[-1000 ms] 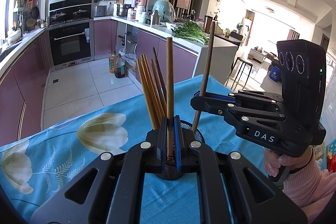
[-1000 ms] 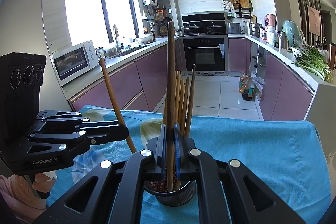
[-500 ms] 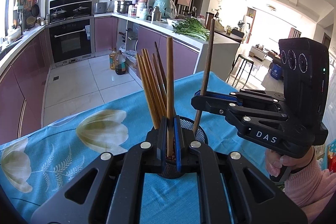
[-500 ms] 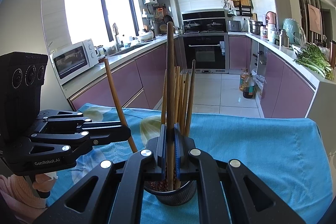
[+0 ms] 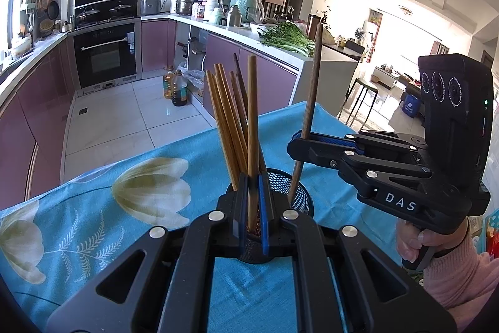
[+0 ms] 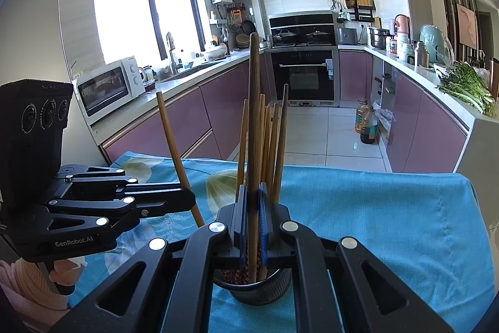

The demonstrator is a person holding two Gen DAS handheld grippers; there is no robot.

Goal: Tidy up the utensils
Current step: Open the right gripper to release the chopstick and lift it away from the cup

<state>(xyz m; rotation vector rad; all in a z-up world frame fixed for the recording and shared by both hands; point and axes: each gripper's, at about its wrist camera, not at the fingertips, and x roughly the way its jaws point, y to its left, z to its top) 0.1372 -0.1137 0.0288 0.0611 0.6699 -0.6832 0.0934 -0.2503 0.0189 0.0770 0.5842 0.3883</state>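
On the teal flowered cloth table [image 5: 93,227], each claw, left [image 5: 253,208] and right [image 6: 253,227], clamps 1 brown wooden chopstick [image 5: 252,127] [image 6: 254,114] over the black mesh cup [image 5: 293,192].

Tablecloth [image 5: 174,239] on bench: turquoise, cream tulip and pale fern-leaf print. Chopsticks [image 5: 230,120]: light tan bamboo, some dark brown. Holder [image 6: 259,289]: black mesh. Fingers [image 5: 265,217]: black, blue pads. Cabinet fronts [image 6: 421,130]: mauve-pink. Sleeve [image 5: 461,276]: pale pink. Microwave [image 6: 109,83]: white.
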